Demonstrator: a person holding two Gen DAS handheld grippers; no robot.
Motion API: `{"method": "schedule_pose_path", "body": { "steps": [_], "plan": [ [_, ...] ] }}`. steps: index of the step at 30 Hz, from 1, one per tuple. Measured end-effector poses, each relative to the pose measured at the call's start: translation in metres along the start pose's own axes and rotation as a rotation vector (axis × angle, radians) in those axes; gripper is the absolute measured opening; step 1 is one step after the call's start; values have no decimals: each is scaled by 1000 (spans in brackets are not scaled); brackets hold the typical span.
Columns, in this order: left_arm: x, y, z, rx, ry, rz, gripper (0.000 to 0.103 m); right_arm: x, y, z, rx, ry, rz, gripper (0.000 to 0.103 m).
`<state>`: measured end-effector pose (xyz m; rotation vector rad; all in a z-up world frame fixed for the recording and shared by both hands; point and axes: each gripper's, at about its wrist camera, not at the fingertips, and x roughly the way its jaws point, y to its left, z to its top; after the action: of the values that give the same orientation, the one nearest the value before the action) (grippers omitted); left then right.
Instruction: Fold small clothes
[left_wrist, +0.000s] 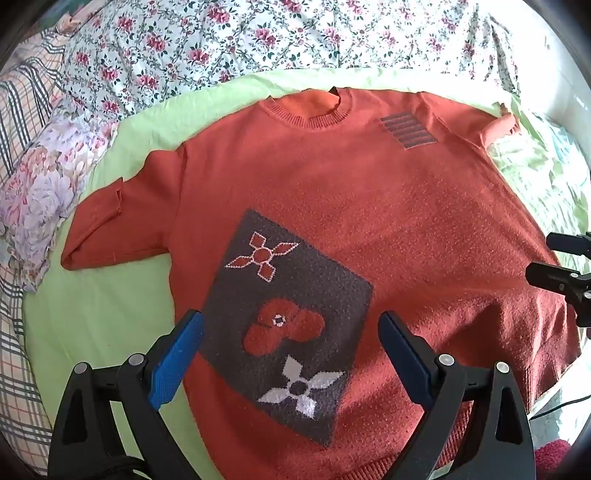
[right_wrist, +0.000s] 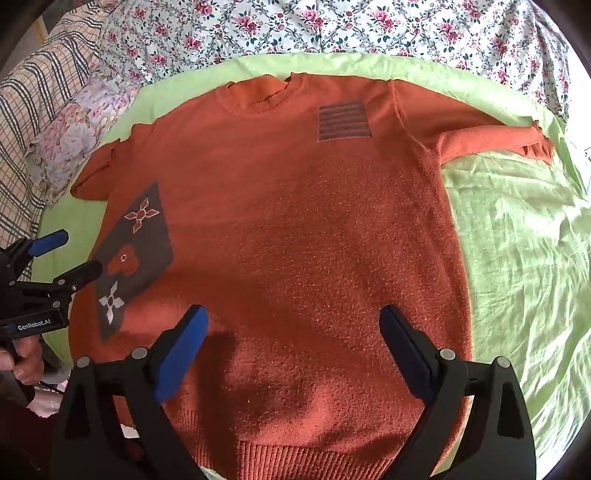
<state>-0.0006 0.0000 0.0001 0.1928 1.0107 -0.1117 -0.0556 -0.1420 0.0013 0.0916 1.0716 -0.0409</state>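
An orange knit sweater (left_wrist: 388, 206) lies flat, front up, on a green sheet (left_wrist: 103, 314). It has a dark patch with flower shapes (left_wrist: 288, 317) and a striped chest mark (left_wrist: 408, 130). It also shows in the right wrist view (right_wrist: 295, 240), with both short sleeves spread out. My left gripper (left_wrist: 291, 354) is open and empty, above the patch near the hem. My right gripper (right_wrist: 293, 350) is open and empty, above the sweater's lower middle. The left gripper (right_wrist: 64, 254) shows at the sweater's left side, and the right gripper (left_wrist: 554, 258) at its right side.
A floral bedspread (right_wrist: 332, 26) lies beyond the green sheet (right_wrist: 517, 258). A plaid blanket (left_wrist: 22, 110) and a pale floral cloth (left_wrist: 40, 195) lie at the left. A dark red item (left_wrist: 554, 456) sits at the lower right edge.
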Motion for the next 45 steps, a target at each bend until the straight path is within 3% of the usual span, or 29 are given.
{"method": "schedule_pose_path", "body": {
  "steps": [21,38,45],
  "plan": [
    [3,-6,7,-5,-5,-14,96,-4,-7,3,29,13,-8,94],
    [8,-12,12,17,-9,-3,96,-9,-20,6,46,-49,-27,94],
    [14,-14,15,15,-16,0,96,-4,-28,8,83,-17,-6,94]
  ]
}}
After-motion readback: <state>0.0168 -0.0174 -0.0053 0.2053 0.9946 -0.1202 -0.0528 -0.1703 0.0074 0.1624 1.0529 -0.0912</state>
